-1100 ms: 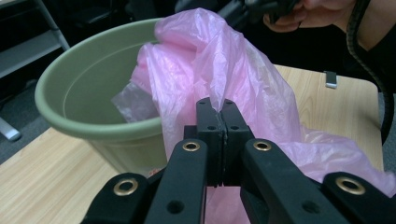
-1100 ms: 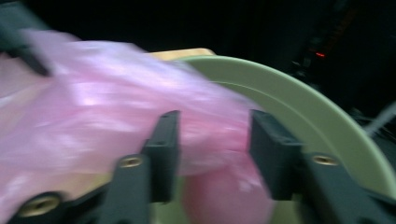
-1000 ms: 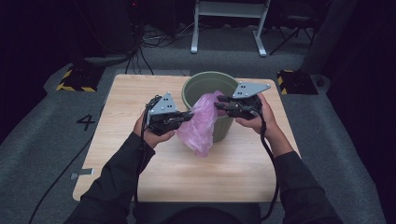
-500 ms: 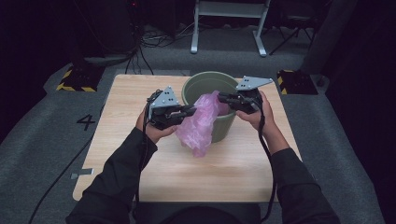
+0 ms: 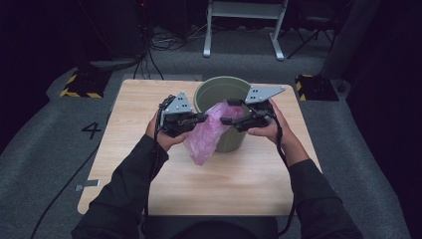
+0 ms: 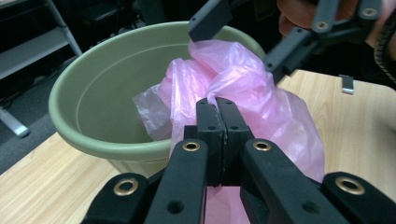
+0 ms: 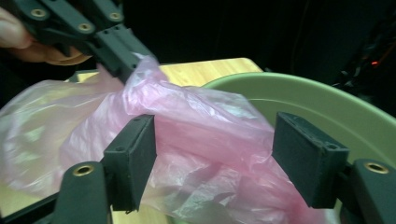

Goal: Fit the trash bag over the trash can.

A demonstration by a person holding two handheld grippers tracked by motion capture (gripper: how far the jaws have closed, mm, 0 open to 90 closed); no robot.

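Midway over a wooden table [image 5: 249, 184], a person works a pink plastic bag [image 5: 206, 134] at the rim of an olive-green plastic bucket [image 5: 214, 89], a two-jaw gripper in each hand. From the high view, the bag drapes over the near rim of the bucket, part of it hanging down the outer wall toward the tabletop and part bunched above the opening.

Left gripper [image 6: 216, 105] has its jaws pressed tight together, pinching a fold of the pink film near the bucket's rim; the left gripper view shows the thin plastic caught in the seam between the two pads.

Right gripper [image 7: 212, 149] has just been opening, and its jaws now stand apart on either side of a crumpled ridge of the bag, the film lying between them without being squeezed. Both grippers sit close together above the bucket's near edge.
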